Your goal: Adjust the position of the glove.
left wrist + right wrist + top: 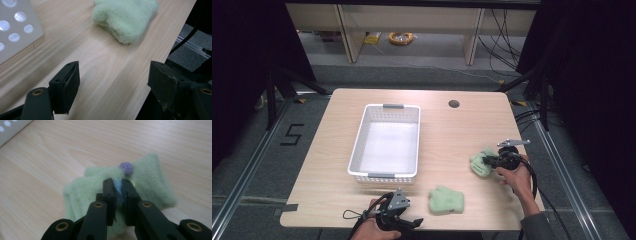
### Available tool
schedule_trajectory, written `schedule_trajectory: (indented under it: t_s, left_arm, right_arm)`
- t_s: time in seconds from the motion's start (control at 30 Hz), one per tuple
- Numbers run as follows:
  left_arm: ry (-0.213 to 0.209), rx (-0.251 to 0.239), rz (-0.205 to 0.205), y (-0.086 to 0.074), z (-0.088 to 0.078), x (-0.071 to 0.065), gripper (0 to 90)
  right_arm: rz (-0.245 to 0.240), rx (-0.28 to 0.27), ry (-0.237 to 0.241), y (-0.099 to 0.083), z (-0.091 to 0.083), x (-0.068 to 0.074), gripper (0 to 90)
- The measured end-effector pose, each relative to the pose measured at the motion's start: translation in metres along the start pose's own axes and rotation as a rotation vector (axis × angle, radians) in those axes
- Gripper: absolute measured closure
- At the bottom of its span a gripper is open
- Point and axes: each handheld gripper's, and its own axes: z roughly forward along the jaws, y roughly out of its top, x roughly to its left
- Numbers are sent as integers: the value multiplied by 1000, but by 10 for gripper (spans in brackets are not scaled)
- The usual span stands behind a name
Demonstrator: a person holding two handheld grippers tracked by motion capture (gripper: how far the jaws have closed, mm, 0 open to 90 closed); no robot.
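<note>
Green fuzzy mitt (150, 182) pinched by right gripper (117, 187) near table (452, 130) right edge; left gripper (113, 77) agape over bare wood; floor mark (292, 134) maybe "5".

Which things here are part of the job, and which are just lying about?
In the job: green mitten pinched by the right hand-held gripper; second green mitten; white basket.
Lying about: yellow cable coil on the floor; cables behind the table.
</note>
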Motion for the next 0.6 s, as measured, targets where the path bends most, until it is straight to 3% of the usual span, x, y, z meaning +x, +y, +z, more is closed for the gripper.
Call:
schedule_trajectory:
  t_s: [0.07, 0.1, 0.13, 0.17, 0.37, 0.53, 0.57, 0.6]
  left_arm:
    - [0, -12, -11, 0, 0, -1, 251]
    - [13, 1, -15, 0, -1, 0, 251]
    - [2, -1, 2, 0, -2, 1, 252]
    - [2, -16, -17, 0, -1, 0, 251]
    - [5, -9, -5, 1, -2, 1, 251]
    - [6, -9, -10, 1, -2, 1, 251]
    - [5, -10, -9, 1, -3, 1, 251]
    - [5, -13, -33, 0, -2, 0, 251]
  right_arm:
    - [9, -9, 6, 1, -5, 3, 837]
    - [-9, -50, 1, 1, -6, 2, 838]
    - [-9, -53, 4, 2, -8, 3, 838]
    - [-3, -49, 10, 2, -11, 4, 838]
    - [1, -98, 40, 4, -22, 15, 838]
    - [2, -127, 79, 4, -31, 30, 838]
    - [21, -139, 98, 4, -33, 40, 838]
    - [-14, -145, 102, 5, -33, 39, 838]
